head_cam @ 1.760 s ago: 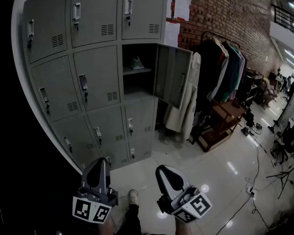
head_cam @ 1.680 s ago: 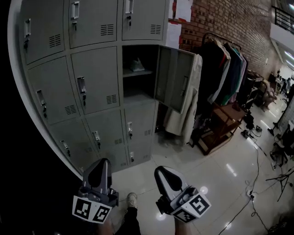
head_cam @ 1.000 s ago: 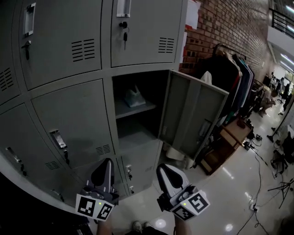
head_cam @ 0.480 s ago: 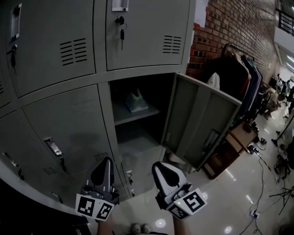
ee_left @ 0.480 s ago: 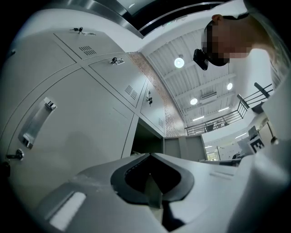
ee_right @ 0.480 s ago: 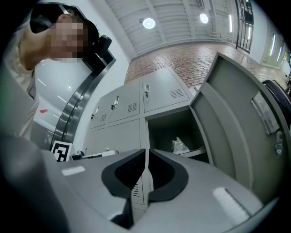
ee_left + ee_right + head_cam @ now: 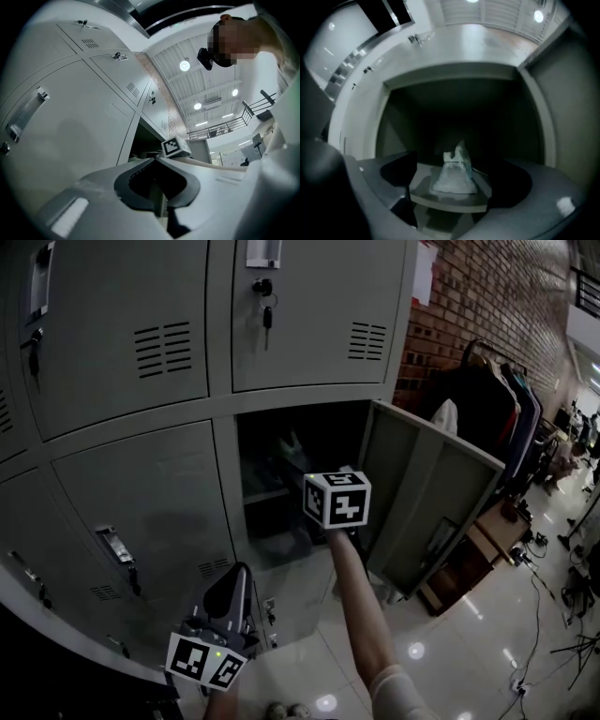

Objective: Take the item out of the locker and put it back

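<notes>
A small pale plastic bag (image 7: 454, 176) sits on the shelf (image 7: 450, 200) inside the open grey locker (image 7: 281, 531). My right gripper (image 7: 452, 187) is stretched out at the locker's mouth, its jaws opening wide; the bag lies ahead between them, untouched. In the head view the right gripper's marker cube (image 7: 337, 500) covers most of the shelf and bag. My left gripper (image 7: 237, 574) hangs low by the closed lower lockers, shut and empty; in its own view the left gripper (image 7: 157, 159) has its jaws meeting at the tip.
The locker door (image 7: 431, 493) stands swung open to the right of my arm. A key hangs in the door above (image 7: 265, 298). A clothes rack (image 7: 497, 399) and a wooden bench (image 7: 469, 549) stand along the brick wall at right, on glossy floor (image 7: 469, 652).
My right gripper rose from beside the left one and reached forward to the open compartment, and its jaws spread apart. The left gripper stayed low. The view moved closer to the lockers.
</notes>
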Available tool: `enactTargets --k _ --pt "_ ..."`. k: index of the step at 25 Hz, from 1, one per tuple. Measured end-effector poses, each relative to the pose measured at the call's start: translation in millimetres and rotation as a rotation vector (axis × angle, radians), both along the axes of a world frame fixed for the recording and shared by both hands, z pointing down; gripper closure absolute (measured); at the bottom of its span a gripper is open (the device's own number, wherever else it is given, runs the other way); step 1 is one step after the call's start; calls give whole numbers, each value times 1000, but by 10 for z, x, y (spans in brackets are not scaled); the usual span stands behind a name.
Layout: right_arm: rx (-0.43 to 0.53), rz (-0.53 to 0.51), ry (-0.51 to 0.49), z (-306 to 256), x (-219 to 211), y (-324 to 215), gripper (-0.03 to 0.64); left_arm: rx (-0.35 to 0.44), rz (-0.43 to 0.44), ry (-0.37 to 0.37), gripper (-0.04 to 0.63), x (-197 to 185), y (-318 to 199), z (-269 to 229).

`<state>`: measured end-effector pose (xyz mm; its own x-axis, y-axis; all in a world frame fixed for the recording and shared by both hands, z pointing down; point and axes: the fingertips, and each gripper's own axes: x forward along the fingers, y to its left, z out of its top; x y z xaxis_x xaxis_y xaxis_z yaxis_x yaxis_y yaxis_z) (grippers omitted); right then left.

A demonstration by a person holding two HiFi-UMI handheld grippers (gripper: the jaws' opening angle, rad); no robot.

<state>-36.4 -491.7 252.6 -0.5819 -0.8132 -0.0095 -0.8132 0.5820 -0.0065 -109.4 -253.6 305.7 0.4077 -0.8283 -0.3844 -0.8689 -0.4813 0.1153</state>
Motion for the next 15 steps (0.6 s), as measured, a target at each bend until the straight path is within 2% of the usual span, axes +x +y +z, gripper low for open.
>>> enactTargets --k 3,9,10,11,12,15 --pt "-92 -1 1 127 -90 -305 149 -4 0 0 592 -28 -24 12" --pt "-108 -4 53 229 -178 -473 152 -13 -35 20 592 -235 -112 42" --pt "-107 -14 81 252 -199 -465 213 -15 -39 26 592 -257 -123 49" --pt "-105 -29 112 281 -223 -445 480 -16 -41 31 592 -272 -130 53" --pt "-102 -42 136 305 -245 -423 592 -16 -42 33 592 -279 -137 52" --pt "-88 -42 143 283 -261 -394 601 -10 -38 35 592 -280 -164 33"
